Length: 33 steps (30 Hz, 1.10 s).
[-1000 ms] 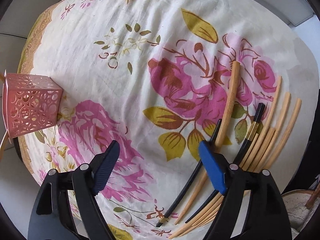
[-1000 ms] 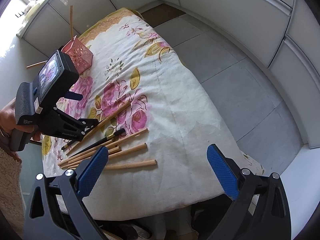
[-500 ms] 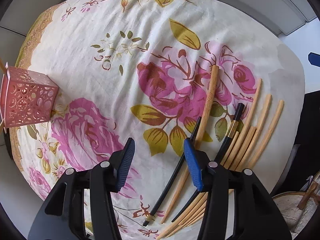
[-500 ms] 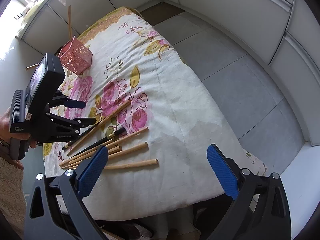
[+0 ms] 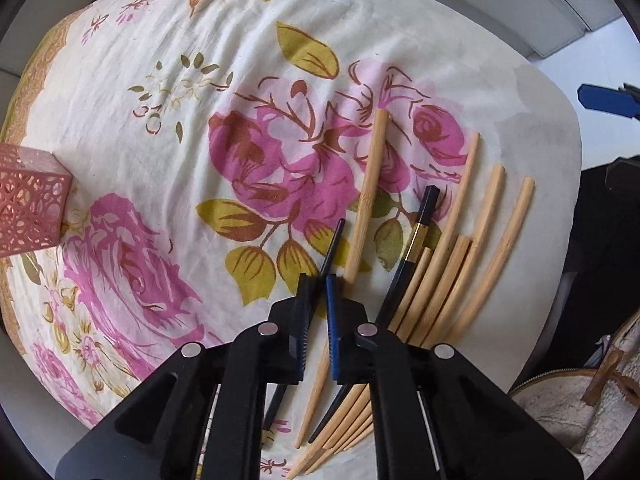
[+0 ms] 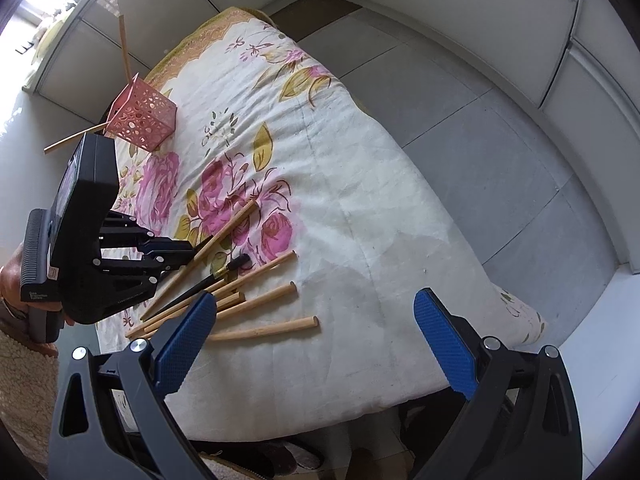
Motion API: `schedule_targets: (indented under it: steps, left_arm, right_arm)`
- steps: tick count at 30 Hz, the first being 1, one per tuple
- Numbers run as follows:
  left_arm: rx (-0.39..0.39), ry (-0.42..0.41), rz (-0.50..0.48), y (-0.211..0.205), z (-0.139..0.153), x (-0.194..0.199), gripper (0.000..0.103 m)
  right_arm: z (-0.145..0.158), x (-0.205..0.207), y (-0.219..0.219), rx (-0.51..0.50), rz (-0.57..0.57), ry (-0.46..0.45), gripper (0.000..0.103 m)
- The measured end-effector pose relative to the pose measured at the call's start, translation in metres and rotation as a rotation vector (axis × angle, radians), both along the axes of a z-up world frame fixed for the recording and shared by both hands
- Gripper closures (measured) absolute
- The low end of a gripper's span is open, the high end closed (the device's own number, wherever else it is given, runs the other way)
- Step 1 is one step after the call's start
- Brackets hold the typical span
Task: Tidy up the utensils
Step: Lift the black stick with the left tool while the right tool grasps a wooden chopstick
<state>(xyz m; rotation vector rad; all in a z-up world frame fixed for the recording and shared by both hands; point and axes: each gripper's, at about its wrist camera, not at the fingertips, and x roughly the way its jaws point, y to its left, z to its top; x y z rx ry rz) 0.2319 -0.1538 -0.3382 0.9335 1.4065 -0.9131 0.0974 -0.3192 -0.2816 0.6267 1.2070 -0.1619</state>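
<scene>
1. A thin black chopstick [image 5: 330, 249] is being clamped by the left gripper [image 5: 319, 292]; the right gripper [image 6: 316, 344] is being held idle, jaws apart.
2. Two sticks are being kept in the pink holder [image 6: 142, 118]; many chopsticks [image 5: 460, 256] are lying loose on the bed [image 6: 360, 208], so most of the task is judged to be waiting.

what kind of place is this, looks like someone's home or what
Probably a home room: a table under a floral cream tablecloth stands on a grey tiled floor, with bamboo chopsticks and a pink perforated utensil holder on it.

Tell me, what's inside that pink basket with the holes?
Two wooden sticks poke out of the pink basket, one upright, one leaning out sideways. Their lower ends and whatever else lies inside are hidden by its walls.
</scene>
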Motion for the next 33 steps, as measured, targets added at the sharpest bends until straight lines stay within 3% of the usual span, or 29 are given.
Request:
schedule_targets:
  steps: [4,7,9,11,16,19,23,27,28,29,33]
  left_arm:
    - [-0.102,0.029,0.208,0.02,0.003,0.014,0.098]
    - [-0.157,-0.047,0.38,0.044,0.007,0.021,0.098]
    - [-0.23,-0.054,0.456,0.06,0.018,0.018,0.098]
    - [-0.311,-0.073,0.51,0.078,0.036,0.012,0.098]
    - [-0.475,-0.17,0.547,0.117,0.093,-0.004,0.099]
    - [-0.546,-0.209,0.547,0.138,0.121,0.014,0.099]
    - [-0.594,-0.244,0.531,0.149,0.137,0.015,0.099]
    - [-0.608,-0.276,0.52,0.156,0.149,0.006,0.1]
    - [-0.609,-0.288,0.521,0.157,0.152,0.003,0.1]
    - [-0.61,-0.301,0.525,0.158,0.154,0.001,0.1]
    - [-0.62,-0.341,0.544,0.166,0.166,-0.007,0.1]
  right_arm:
    - [-0.003,0.023,0.001,0.03,-0.021,0.038,0.007]
    - [-0.005,0.049,0.006,0.044,-0.043,0.076,0.007]
    - [-0.008,0.068,0.011,0.057,-0.057,0.112,0.008]
    - [-0.012,0.086,0.018,0.054,-0.052,0.157,0.021]
    - [-0.035,0.118,0.035,0.059,-0.057,0.303,0.052]
    - [-0.047,0.125,0.042,0.046,-0.074,0.368,0.062]
    - [-0.047,0.137,0.048,0.035,-0.129,0.39,0.066]
    - [-0.043,0.148,0.055,-0.007,-0.191,0.392,0.066]
    - [-0.041,0.151,0.058,-0.025,-0.202,0.385,0.069]
    - [-0.039,0.153,0.062,-0.051,-0.205,0.373,0.087]
    - [-0.033,0.154,0.077,-0.044,-0.179,0.243,0.091]
